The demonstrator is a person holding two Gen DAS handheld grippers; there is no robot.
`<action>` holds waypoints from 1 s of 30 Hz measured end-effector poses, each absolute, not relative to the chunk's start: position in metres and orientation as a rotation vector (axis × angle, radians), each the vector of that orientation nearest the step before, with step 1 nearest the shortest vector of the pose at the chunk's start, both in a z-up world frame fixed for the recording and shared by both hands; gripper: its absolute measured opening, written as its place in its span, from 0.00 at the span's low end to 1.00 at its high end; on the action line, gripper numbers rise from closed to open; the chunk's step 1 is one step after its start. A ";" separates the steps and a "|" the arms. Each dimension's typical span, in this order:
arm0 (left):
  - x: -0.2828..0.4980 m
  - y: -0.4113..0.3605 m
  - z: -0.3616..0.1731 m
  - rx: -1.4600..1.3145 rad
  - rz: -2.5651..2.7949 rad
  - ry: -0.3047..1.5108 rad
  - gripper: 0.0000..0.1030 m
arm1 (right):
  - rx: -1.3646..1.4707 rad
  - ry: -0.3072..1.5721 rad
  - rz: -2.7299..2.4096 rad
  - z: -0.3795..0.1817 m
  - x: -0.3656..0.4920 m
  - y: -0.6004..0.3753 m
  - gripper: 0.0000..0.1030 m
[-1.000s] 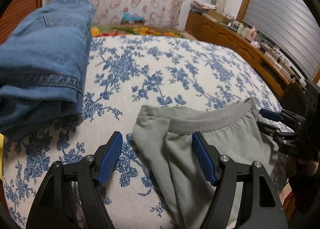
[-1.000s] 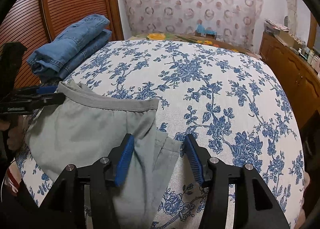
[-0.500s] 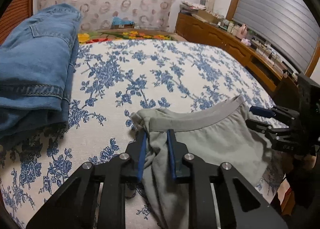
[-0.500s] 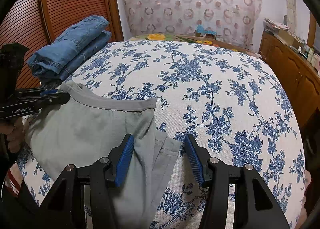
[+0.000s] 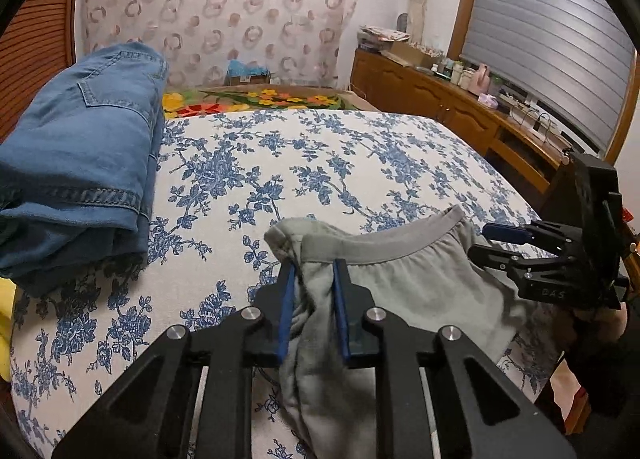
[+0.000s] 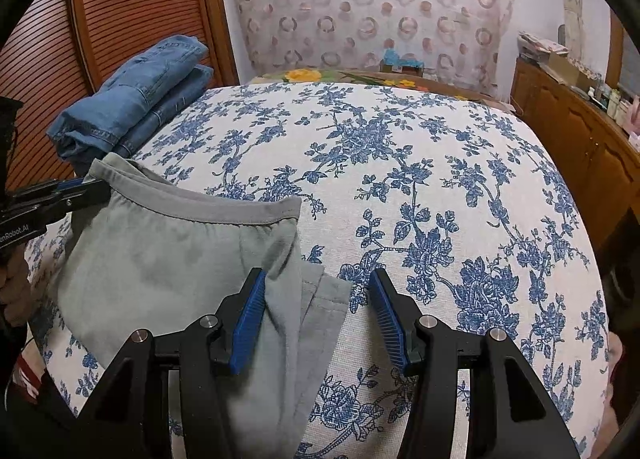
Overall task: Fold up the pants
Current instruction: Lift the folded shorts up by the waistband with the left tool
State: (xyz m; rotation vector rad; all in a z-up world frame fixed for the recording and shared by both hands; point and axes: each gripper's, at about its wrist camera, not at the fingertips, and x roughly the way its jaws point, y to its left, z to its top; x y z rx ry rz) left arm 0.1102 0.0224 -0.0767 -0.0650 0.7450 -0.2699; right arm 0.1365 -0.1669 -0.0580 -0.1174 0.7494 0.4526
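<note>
While the grey pants lie on the blue-flowered bedspread at its near edge, the left gripper is clamped on a bunched fold at the waistband's left corner, pads pressing cloth from both sides. Over the pants' right side, the right gripper stands with jaws apart, cloth lying between the blue pads but not pinched. Left of the pants rests a stack of folded jeans. Legible writing: "enRobot.AI" on the left gripper body (partly cut off at the frame edge) and raised letters "DAS" on the right gripper body.
</note>
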 end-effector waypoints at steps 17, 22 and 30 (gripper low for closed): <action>0.094 0.018 -0.065 -0.070 -0.288 0.692 0.15 | -0.046 0.763 0.530 -0.051 0.127 -0.169 0.10; 0.085 0.018 -0.052 -0.074 -0.294 0.654 0.14 | -0.027 0.695 0.535 -0.036 0.114 -0.174 0.10; 0.075 0.017 -0.023 -0.074 -0.299 0.579 0.14 | -0.043 0.593 0.535 -0.005 0.095 -0.178 0.09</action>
